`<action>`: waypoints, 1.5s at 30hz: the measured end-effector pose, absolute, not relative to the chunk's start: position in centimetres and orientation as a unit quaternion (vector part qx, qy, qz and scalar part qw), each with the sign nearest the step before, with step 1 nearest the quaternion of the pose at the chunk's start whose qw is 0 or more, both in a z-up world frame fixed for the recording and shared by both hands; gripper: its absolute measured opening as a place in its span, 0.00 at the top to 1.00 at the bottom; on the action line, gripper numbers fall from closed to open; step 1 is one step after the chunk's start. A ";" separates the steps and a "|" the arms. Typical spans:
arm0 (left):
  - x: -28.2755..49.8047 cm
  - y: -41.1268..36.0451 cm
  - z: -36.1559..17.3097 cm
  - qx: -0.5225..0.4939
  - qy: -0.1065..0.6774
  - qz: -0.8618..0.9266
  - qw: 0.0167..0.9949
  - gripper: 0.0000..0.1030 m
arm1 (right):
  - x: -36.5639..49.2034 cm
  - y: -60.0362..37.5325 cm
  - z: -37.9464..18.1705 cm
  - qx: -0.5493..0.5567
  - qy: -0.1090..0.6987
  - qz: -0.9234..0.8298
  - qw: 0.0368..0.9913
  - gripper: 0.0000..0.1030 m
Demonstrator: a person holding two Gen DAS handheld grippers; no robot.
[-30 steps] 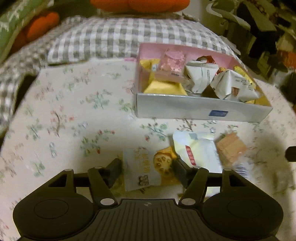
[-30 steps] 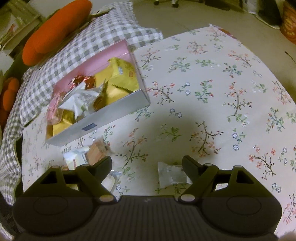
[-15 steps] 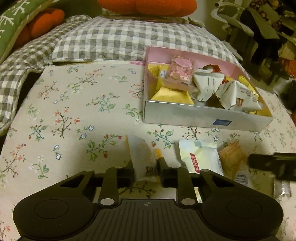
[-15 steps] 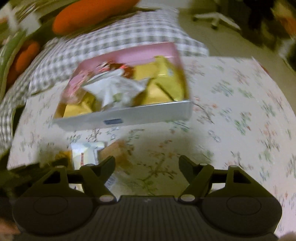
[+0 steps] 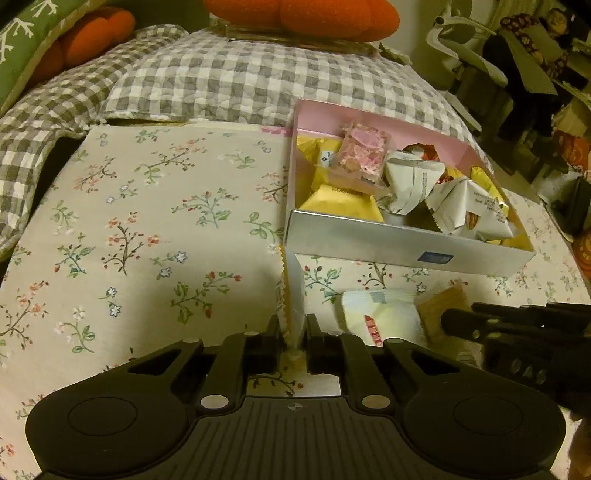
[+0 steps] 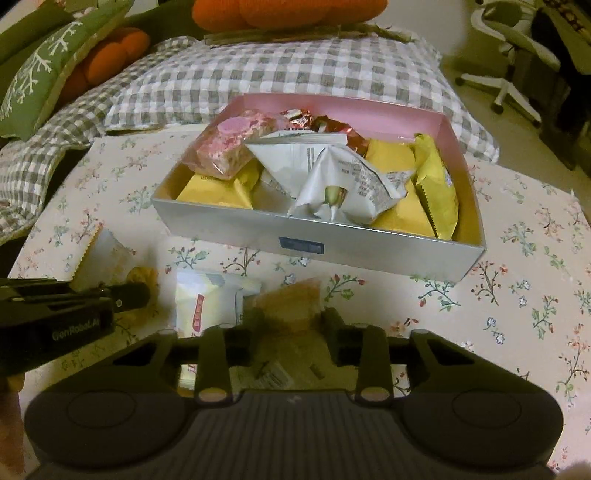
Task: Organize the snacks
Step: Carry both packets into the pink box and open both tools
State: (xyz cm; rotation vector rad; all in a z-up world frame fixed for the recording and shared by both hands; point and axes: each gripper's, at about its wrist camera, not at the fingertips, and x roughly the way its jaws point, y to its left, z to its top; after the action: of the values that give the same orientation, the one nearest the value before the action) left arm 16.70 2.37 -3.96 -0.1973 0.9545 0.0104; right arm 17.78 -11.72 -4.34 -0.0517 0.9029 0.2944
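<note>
A: Where is the snack packet (image 5: 291, 295)?
B: Pinched tight in the left gripper (image 5: 293, 334), near the snack box (image 5: 388, 245).
A: And the right gripper (image 6: 291, 325)?
B: Open around a brown snack (image 6: 291, 301).
A: What's underneath?
B: A flowery tablecloth (image 5: 147, 229), with a checked cushion (image 5: 240, 81) behind.

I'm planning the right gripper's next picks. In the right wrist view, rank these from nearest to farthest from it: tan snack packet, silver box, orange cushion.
1. The tan snack packet lies between the fingers of the right gripper.
2. The silver box sits just beyond it on the tablecloth, slightly right.
3. The orange cushion is farthest, at the top behind the checked pillow.
</note>
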 end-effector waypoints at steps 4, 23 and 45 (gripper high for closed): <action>16.5 2.3 -3.7 -0.097 0.457 0.002 0.884 0.91 | 18.1 -12.3 -3.7 0.008 0.442 0.143 0.885 0.84; 16.4 2.6 -3.3 -0.109 0.453 0.003 0.885 0.91 | 18.1 -12.4 -4.3 0.056 0.460 0.150 0.873 0.80; 16.0 1.8 -1.7 -0.093 0.430 -0.011 0.898 0.91 | 17.0 -14.9 -2.0 0.134 0.456 0.147 0.868 0.82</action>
State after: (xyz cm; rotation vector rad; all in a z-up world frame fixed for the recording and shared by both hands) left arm 16.00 1.77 -1.72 -0.1923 0.8901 -0.0234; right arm 17.05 -14.94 -2.05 0.2805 0.9543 0.3073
